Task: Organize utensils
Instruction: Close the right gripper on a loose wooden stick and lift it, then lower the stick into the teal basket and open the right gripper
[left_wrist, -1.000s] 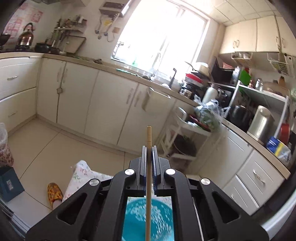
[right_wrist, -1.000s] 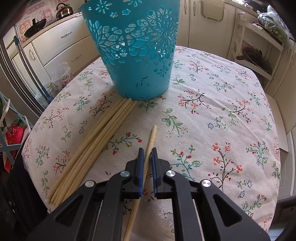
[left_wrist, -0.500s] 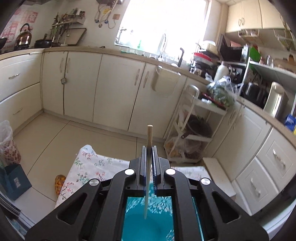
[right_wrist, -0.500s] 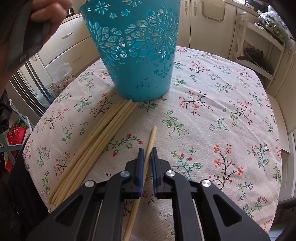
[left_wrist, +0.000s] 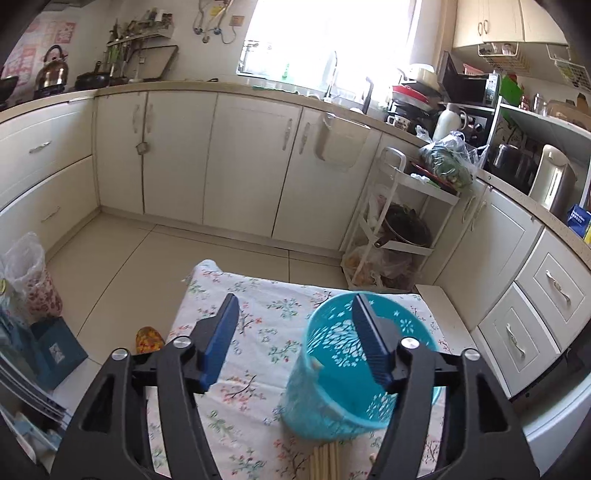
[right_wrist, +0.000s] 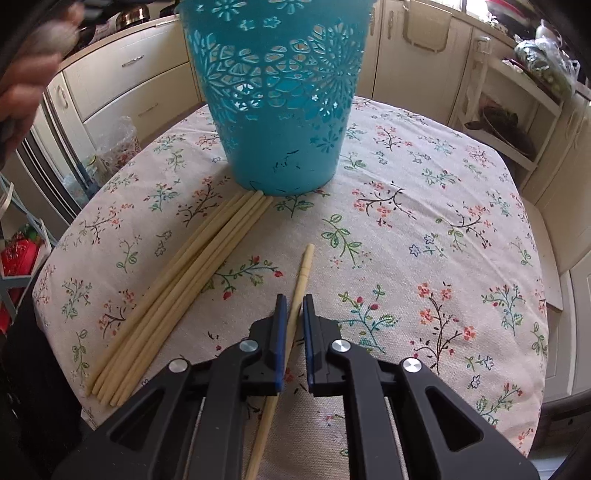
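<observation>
blue basket (right_wrist: 280, 96), six loose chopsticks (right_wrist: 184, 295), one more between right jaws.

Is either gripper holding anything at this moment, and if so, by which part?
Left gripper: open, holds nothing. Right gripper: fingers straddle the single chopstick at mid-length, with gaps visible; a grip cannot be confirmed.

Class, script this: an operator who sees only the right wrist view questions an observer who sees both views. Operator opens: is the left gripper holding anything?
Observer: No. The left gripper is wide open, with nothing between its fingers.
Operator: Where is it relative to the basket?
Observer: Above it. The basket sits below, partly behind the gripper's right finger.
Operator: Is anything inside the basket?
Observer: Yes, the end of a chopstick shows against the inner wall.
</observation>
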